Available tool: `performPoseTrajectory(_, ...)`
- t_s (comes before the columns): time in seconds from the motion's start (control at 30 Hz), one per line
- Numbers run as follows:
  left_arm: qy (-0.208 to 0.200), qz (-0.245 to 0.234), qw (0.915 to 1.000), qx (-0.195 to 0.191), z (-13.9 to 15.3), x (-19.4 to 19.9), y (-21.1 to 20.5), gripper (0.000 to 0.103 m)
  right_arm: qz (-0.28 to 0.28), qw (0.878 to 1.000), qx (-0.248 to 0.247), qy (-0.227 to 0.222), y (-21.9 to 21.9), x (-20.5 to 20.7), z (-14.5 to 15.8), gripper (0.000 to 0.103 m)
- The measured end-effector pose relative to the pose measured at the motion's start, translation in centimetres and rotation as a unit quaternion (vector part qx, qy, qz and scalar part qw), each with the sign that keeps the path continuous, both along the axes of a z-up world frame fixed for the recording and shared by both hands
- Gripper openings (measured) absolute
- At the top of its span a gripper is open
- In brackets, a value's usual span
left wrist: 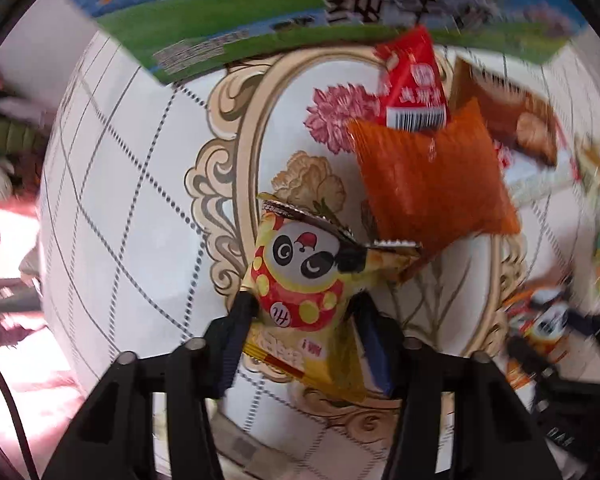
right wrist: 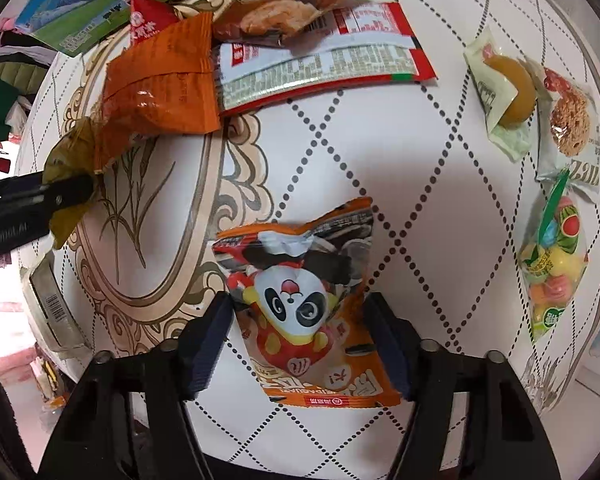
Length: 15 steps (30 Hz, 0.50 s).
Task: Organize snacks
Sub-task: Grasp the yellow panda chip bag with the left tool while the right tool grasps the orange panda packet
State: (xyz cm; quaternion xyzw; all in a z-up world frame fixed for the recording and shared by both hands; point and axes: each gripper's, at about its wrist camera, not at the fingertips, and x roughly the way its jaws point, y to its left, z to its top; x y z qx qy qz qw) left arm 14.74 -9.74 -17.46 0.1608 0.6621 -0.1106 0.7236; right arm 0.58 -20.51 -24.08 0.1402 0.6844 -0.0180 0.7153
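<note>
My left gripper (left wrist: pixel 300 306) is shut on a yellow panda snack pack (left wrist: pixel 296 264), its pads pressing the pack's two sides above the patterned table. In the right wrist view the same gripper (right wrist: pixel 74 194) reaches in from the left with the yellow pack (right wrist: pixel 66 168) hanging from it. My right gripper (right wrist: pixel 300 300) is shut on an orange panda snack pack (right wrist: pixel 304 360), whose top edge is crumpled. Beyond the left gripper lies an orange ribbed packet (left wrist: pixel 428 176), with a small red packet (left wrist: pixel 414 80) partly on it.
A green-and-blue carton (right wrist: pixel 72 12) stands at the far edge. A large red-and-white packet (right wrist: pixel 324 60) and a brown packet (right wrist: pixel 284 8) lie beside the orange one. At the right lie a green pastry packet (right wrist: pixel 500 92), a cookie packet (right wrist: pixel 568 120) and a candy bag (right wrist: pixel 552 264).
</note>
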Motion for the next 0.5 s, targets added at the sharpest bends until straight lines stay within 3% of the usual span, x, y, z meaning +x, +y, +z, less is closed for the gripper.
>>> performPoseTrajectory(0.1, 0.007, 0.037, 0.9992, -0.017, 0.3, -0.7, 1.4, 0.045, -0.013, 1.000, 0.020, -0.009, -0.1, -0.4, 0.7, 0.061)
performPoseTrajectory(0.27, 0.044, 0.075, 0.9958, -0.028, -1.4, -4.1, 2.1, 0.045, -0.034, 0.998, 0.054, -0.019, -0.3, -0.5, 1.1, 0.060)
performPoseTrajectory(0.4, 0.039, 0.076, 0.9963, -0.014, -2.6, -4.0, 1.2, 0.050, -0.024, 0.998, 0.049, -0.009, -0.3, 0.0, 0.0, 0.074)
performPoseTrajectory(0.5, 0.033, 0.075, 0.9966, -0.008, -3.1, -3.6, -0.8, 0.052, 0.000, 1.000, 0.022, -0.005, 0.3, 0.0, -1.2, 0.075)
